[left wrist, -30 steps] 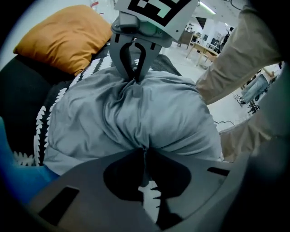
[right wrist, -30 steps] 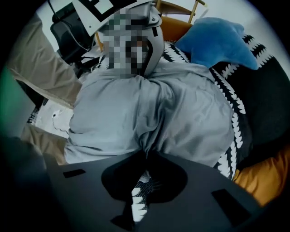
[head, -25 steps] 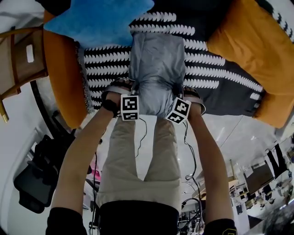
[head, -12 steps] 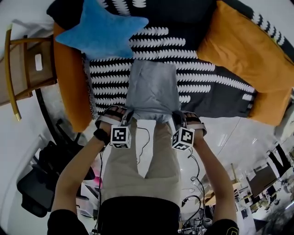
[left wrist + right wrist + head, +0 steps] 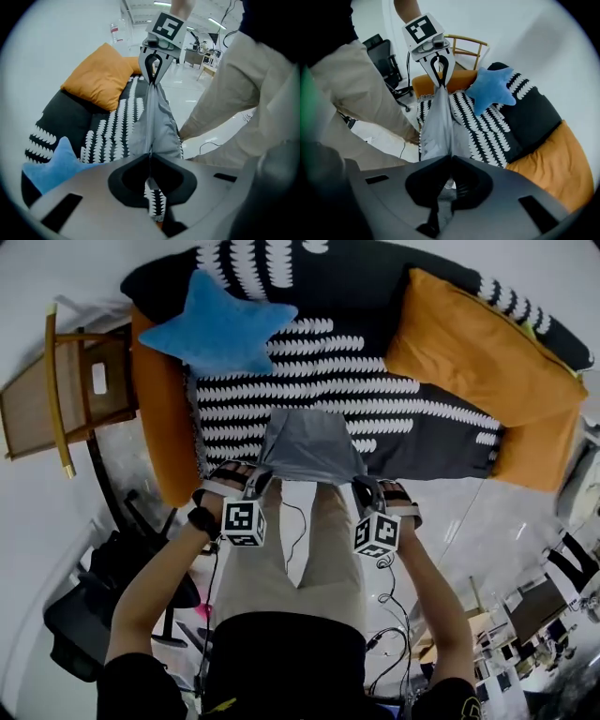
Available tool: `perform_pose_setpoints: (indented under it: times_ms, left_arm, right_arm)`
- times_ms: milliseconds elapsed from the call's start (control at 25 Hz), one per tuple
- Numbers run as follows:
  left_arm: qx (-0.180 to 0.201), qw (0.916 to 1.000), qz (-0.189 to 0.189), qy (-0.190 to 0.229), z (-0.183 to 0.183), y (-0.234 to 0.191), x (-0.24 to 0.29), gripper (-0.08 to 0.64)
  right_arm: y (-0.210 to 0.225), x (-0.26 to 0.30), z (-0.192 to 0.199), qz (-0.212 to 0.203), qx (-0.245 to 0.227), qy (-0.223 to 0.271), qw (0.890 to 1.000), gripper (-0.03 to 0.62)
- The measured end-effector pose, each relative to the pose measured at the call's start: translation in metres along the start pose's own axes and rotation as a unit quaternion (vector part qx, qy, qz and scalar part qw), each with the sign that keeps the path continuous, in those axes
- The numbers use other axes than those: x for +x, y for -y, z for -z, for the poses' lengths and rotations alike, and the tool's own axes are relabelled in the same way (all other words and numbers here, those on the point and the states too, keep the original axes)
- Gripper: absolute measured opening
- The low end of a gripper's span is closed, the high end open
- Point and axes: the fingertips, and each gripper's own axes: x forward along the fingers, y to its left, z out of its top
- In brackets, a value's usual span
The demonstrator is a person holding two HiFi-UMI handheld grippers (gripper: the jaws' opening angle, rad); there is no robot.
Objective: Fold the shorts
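Observation:
The grey shorts (image 5: 312, 444) hang stretched between my two grippers above the front of a black-and-white patterned sofa (image 5: 375, 390). My left gripper (image 5: 260, 478) is shut on the near left corner of the shorts (image 5: 154, 122); its jaws meet on the cloth (image 5: 150, 157). My right gripper (image 5: 360, 485) is shut on the near right corner, and the cloth (image 5: 440, 124) runs from its closed jaws (image 5: 451, 157) to the other gripper. The far edge of the shorts drapes toward the seat.
A blue star cushion (image 5: 223, 326) lies at the sofa's left, an orange cushion (image 5: 473, 348) at its right, an orange armrest (image 5: 164, 418) at the left side. A wooden chair (image 5: 66, 395) stands left of the sofa. Cables trail on the white floor (image 5: 469, 531).
Both grippers have risen with the shorts, lifting the near edge off the seat. The shorts now show shorter and bunched, hanging between the grippers.

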Motion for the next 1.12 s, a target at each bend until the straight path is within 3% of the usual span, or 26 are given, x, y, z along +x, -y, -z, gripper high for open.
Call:
perform_pose_setpoints:
  times_ms: [200, 400, 600, 720, 840, 1120]
  left_arm:
    - [0.020, 0.9990, -0.040, 0.003, -0.026, -0.096, -0.046, 0.028]
    - [0.053, 0.9937, -0.099, -0.007, -0.056, -0.206, -0.066, 0.028]
    - [0.078, 0.9858, -0.148, -0.014, -0.081, -0.274, -0.077, 0.028]
    - [0.080, 0.9839, -0.159, -0.018, -0.079, -0.272, -0.052, 0.028]
    - [0.071, 0.9846, -0.159, -0.020, -0.062, -0.254, 0.005, 0.029]
    - [0.089, 0.9883, -0.114, -0.050, -0.012, -0.141, 0.141, 0.029]
  right_arm:
    - [0.096, -0.048, -0.028, 0.072, -0.022, 0.005, 0.997, 0.031]
    - [0.208, -0.084, -0.044, 0.156, -0.038, 0.013, 0.987, 0.031]
    - [0.270, -0.096, -0.042, 0.224, -0.063, 0.024, 0.972, 0.031]
    - [0.269, -0.070, -0.027, 0.241, -0.075, 0.030, 0.967, 0.031]
    - [0.255, -0.017, -0.002, 0.246, -0.085, 0.024, 0.965, 0.031]
    - [0.131, 0.128, 0.069, 0.145, -0.114, -0.031, 0.982, 0.031]
